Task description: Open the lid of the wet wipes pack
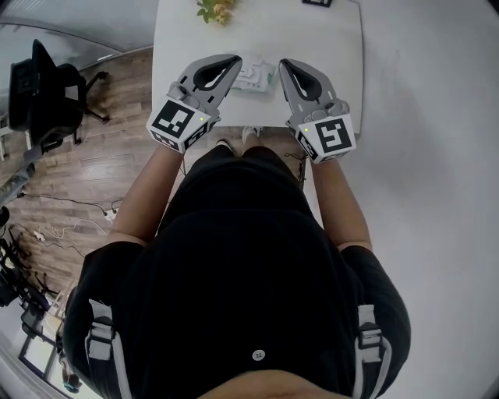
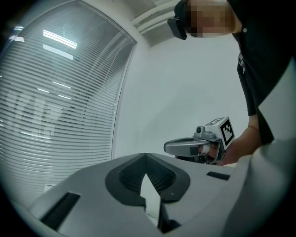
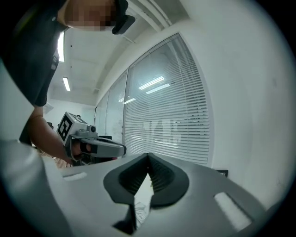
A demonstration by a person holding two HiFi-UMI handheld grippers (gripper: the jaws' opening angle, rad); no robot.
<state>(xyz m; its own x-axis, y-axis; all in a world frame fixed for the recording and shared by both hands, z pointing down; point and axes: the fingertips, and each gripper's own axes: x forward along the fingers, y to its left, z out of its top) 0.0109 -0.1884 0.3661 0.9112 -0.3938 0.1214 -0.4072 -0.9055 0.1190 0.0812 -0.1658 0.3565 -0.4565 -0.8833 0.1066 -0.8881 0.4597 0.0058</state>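
The wet wipes pack (image 1: 255,75), white with pale green print, lies on the white table (image 1: 335,47) between my two grippers and below them. I cannot tell how its lid stands. My left gripper (image 1: 235,60) hangs above the pack's left side, shut and empty, with its tips meeting in the left gripper view (image 2: 146,155). Above the pack's right side my right gripper (image 1: 285,64) is also shut with nothing in it (image 3: 148,155). Both point roughly level, at blinds and wall. Each gripper view shows the other gripper off to one side.
A small yellow-flowered plant (image 1: 216,10) and a dark marker card (image 1: 316,2) sit at the table's far edge. A black office chair (image 1: 45,92) stands on the wooden floor at the left, with cables (image 1: 54,232) nearer me. Window blinds (image 3: 175,120) fill the background.
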